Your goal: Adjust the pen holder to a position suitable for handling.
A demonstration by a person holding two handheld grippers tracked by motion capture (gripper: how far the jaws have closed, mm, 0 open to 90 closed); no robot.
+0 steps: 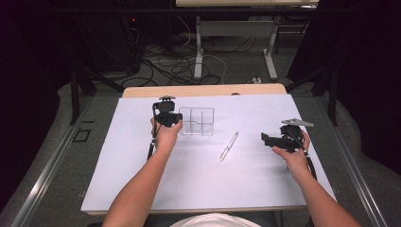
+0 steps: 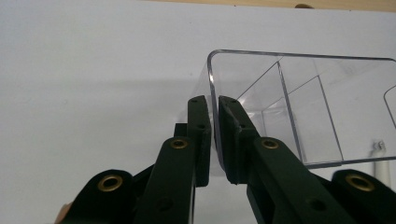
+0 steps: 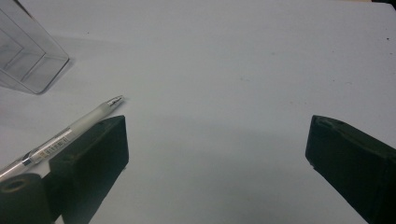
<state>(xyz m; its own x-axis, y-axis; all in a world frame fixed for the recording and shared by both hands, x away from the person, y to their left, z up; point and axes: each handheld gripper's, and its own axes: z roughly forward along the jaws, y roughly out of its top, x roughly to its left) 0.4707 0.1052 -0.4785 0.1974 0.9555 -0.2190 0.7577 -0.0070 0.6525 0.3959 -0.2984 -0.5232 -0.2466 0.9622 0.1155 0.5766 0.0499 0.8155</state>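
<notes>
A clear plastic box (image 1: 196, 121) with inner dividers stands upright on the white table cover (image 1: 198, 184), toward the far side. My left gripper (image 1: 176, 118) sits at the box's left side. In the left gripper view the box's (image 2: 299, 102) near wall runs between the two black jaws, and my left gripper (image 2: 215, 100) is shut on that wall. A translucent pen (image 1: 229, 146) lies slanted on the cover, right of centre. My right gripper (image 1: 265, 138) is farther right, open and holding nothing. In the right gripper view the pen (image 3: 70, 133) lies just beyond the left jaw of my right gripper (image 3: 217, 135), and the box's corner (image 3: 28, 65) is at upper left.
The wooden table edge (image 1: 203, 90) shows past the cover's far side. Beyond it are another table's legs (image 1: 198, 52) and loose cables (image 1: 170, 71) on the floor. Bare cover lies in front of both hands.
</notes>
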